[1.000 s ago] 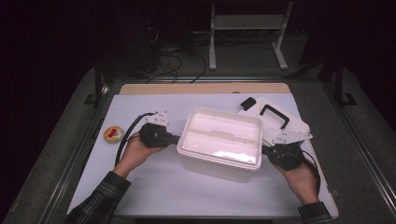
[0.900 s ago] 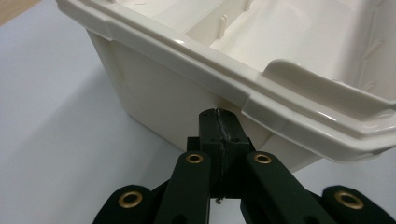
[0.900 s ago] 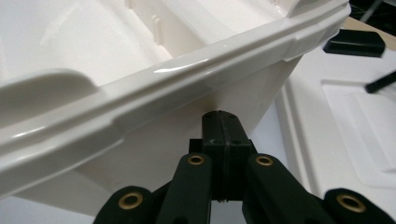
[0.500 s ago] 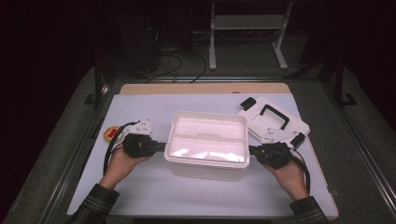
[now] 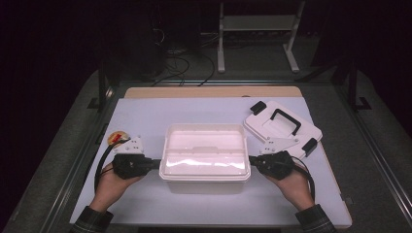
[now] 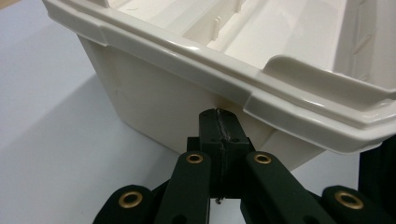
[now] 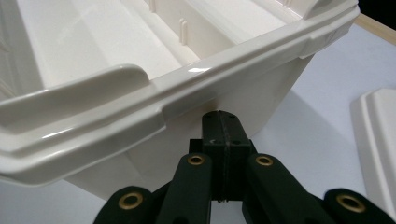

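Observation:
A white, open plastic bin sits in the middle of the pale table cover, long side toward me. My left gripper is shut with nothing between its jaws, and its tip rests against the bin's left end wall just under the rim. In the left gripper view the closed gripper tip meets the bin wall below the lip. My right gripper is likewise shut and empty, butted against the right end wall. In the right gripper view its tip sits under the bin's rim. The bin looks empty inside.
The bin's white lid, with a black handle and black clips, lies flat at the back right, and its edge lies off to one side in the right gripper view. A small round yellow and red object lies just behind the left gripper. A wooden strip borders the far edge.
The bin has slid to the left and turned square to me. Both grippers moved left with it, staying shut at its two ends.

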Demonstrator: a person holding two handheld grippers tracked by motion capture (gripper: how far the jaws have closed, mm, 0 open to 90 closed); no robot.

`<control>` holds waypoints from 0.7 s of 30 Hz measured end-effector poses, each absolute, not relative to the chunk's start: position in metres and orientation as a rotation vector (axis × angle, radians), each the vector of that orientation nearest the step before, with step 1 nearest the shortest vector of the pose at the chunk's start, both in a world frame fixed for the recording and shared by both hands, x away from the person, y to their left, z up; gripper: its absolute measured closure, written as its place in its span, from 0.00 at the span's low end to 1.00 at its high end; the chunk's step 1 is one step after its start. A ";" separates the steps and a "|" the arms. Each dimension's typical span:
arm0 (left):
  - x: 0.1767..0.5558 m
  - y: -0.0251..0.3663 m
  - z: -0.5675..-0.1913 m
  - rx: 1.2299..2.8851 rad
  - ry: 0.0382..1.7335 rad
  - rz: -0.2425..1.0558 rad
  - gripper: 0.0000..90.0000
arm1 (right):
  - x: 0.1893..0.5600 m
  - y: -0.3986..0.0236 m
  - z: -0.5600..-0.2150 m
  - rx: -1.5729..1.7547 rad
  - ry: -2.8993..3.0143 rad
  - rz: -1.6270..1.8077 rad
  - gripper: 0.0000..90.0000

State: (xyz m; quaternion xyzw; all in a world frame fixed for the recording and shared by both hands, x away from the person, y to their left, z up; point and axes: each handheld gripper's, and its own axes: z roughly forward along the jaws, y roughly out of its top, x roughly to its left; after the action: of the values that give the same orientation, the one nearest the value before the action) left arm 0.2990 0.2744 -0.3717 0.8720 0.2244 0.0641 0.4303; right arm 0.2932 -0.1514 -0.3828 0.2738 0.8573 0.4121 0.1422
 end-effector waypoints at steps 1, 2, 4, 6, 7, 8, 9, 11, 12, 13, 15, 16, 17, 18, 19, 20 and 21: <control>0.297 0.275 -0.372 2.174 0.561 0.160 1.00 | 0.292 -0.150 -0.383 0.793 2.475 1.190 1.00; 0.295 0.276 -0.372 2.174 0.562 0.158 1.00 | 0.290 -0.150 -0.382 0.785 2.478 1.187 1.00; 0.294 0.277 -0.373 2.166 0.564 0.152 1.00 | 0.288 -0.149 -0.382 0.781 2.482 1.184 1.00; 0.296 0.279 -0.373 2.162 0.560 0.142 1.00 | 0.288 -0.148 -0.382 0.781 2.481 1.185 1.00; 0.296 0.279 -0.373 2.162 0.560 0.142 1.00 | 0.288 -0.148 -0.382 0.781 2.481 1.185 1.00; 0.297 0.279 -0.373 2.162 0.571 0.152 0.97 | 0.290 -0.150 -0.383 0.771 2.489 1.199 1.00; 0.298 0.280 -0.373 2.162 0.578 0.152 0.95 | 0.290 -0.151 -0.383 0.783 2.491 1.205 0.95; 0.300 0.283 -0.373 2.174 0.592 0.171 0.89 | 0.291 -0.155 -0.384 0.809 2.474 1.177 0.85; 0.301 0.285 -0.372 2.176 0.604 0.171 0.86 | 0.292 -0.158 -0.385 0.828 2.468 1.180 0.81; 0.303 0.288 -0.372 2.175 0.614 0.175 0.83 | 0.292 -0.162 -0.386 0.852 2.462 1.182 0.75; 0.306 0.292 -0.371 2.184 0.634 0.185 0.75 | 0.293 -0.168 -0.390 0.903 2.448 1.166 0.67; 0.308 0.294 -0.371 2.189 0.643 0.184 0.72 | 0.293 -0.171 -0.393 0.930 2.442 1.167 0.61; 0.310 0.296 -0.370 2.195 0.647 0.171 0.68 | 0.293 -0.174 -0.396 0.953 2.435 1.161 0.56; 0.311 0.298 -0.370 2.197 0.650 0.176 0.64 | 0.292 -0.176 -0.399 0.972 2.429 1.146 0.51; 0.313 0.300 -0.369 2.202 0.651 0.177 0.62 | 0.292 -0.179 -0.403 0.996 2.428 1.126 0.47; 0.314 0.302 -0.368 2.202 0.655 0.168 0.59 | 0.292 -0.181 -0.408 1.015 2.424 1.118 0.43; 0.315 0.303 -0.367 2.210 0.652 0.166 0.55 | 0.291 -0.184 -0.413 1.036 2.423 1.111 0.38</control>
State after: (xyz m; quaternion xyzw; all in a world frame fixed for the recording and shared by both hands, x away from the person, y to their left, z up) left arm 0.3150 0.3027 -0.3670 0.8752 0.2581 0.0657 0.4039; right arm 0.2909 -0.1842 -0.4127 0.3587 0.8388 0.3846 0.1406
